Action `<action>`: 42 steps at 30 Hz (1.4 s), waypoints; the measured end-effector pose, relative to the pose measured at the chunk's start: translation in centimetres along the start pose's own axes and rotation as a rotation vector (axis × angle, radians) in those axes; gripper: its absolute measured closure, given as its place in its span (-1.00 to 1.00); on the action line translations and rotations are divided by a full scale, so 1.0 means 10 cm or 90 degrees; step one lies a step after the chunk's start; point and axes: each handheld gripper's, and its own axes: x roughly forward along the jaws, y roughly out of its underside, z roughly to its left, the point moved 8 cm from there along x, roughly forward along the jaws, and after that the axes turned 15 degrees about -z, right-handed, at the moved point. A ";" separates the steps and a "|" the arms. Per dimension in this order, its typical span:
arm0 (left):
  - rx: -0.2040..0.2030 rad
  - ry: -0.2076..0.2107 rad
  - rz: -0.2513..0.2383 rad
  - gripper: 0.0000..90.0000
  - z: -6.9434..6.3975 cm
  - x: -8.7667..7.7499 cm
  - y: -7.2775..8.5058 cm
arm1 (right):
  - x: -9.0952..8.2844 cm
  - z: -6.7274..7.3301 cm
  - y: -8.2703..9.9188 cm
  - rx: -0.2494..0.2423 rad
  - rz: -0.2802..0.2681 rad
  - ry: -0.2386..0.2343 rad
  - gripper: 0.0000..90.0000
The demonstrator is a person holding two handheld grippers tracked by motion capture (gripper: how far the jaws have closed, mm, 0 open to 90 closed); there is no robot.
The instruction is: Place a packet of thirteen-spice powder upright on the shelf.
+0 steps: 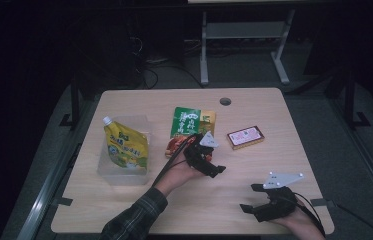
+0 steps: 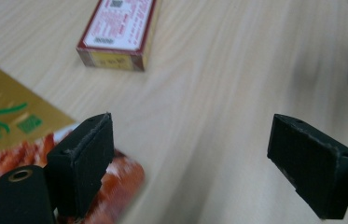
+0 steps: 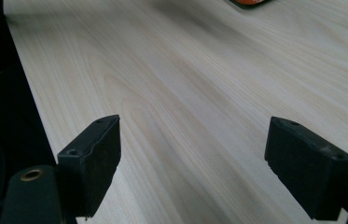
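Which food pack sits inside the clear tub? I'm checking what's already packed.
The yellow spouted pouch: it lies in the clear tub at the table's left, while the green-and-red packet and the small red box lie on the bare tabletop.

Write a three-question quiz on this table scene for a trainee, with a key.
1. True or false: the left gripper is shut on the small red box.
2. What does the yellow spouted pouch lie in? A) a clear plastic tub B) a wire basket C) a paper bag
3. Fill in: the left gripper's jaws stand beside the lower edge of the green and orange ____.

Key
1. False. Its jaws stand wide apart over bare table, with the box lying apart ahead of them.
2. A, the clear tub.
3. Packet. The right gripper is open too, over bare wood.
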 end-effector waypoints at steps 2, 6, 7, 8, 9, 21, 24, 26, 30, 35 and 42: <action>-0.006 0.001 0.000 -0.69 0.04 0.08 -0.04 | 0.01 0.01 0.00 0.004 0.001 -0.002 -0.60; 0.004 -0.004 0.014 -0.69 0.13 0.24 -0.12 | 0.00 0.01 -0.01 0.002 -0.002 -0.006 -0.60; 0.010 0.001 0.019 -0.69 0.16 0.27 -0.14 | 0.00 0.02 -0.02 0.004 -0.003 -0.007 -0.60; 0.012 -0.003 0.018 -0.69 0.18 0.30 -0.17 | 0.01 0.02 -0.02 0.006 -0.004 -0.008 -0.60; 0.010 -0.003 0.012 -0.69 0.20 0.33 -0.20 | 0.01 0.01 -0.02 0.001 -0.007 -0.010 -0.60; 0.045 0.007 0.024 -0.69 0.46 0.77 -0.43 | 0.01 0.03 -0.04 0.001 -0.009 -0.023 -0.60; 0.050 0.008 0.046 -0.69 0.50 0.90 -0.37 | 0.00 0.02 -0.05 0.002 -0.012 -0.024 -0.60; 0.047 0.007 0.055 -0.69 0.53 0.97 -0.32 | 0.00 0.02 -0.05 -0.001 -0.011 -0.025 -0.60; 0.038 0.002 0.072 -0.69 0.60 1.07 -0.22 | 0.00 0.02 -0.05 0.004 -0.012 -0.025 -0.60; 0.033 0.000 0.083 -0.53 0.63 1.13 -0.13 | -0.01 0.00 -0.04 0.002 -0.015 -0.024 -0.60; 0.017 0.007 0.086 -0.31 0.60 1.12 -0.11 | -0.02 -0.01 -0.05 0.009 -0.017 -0.017 -0.60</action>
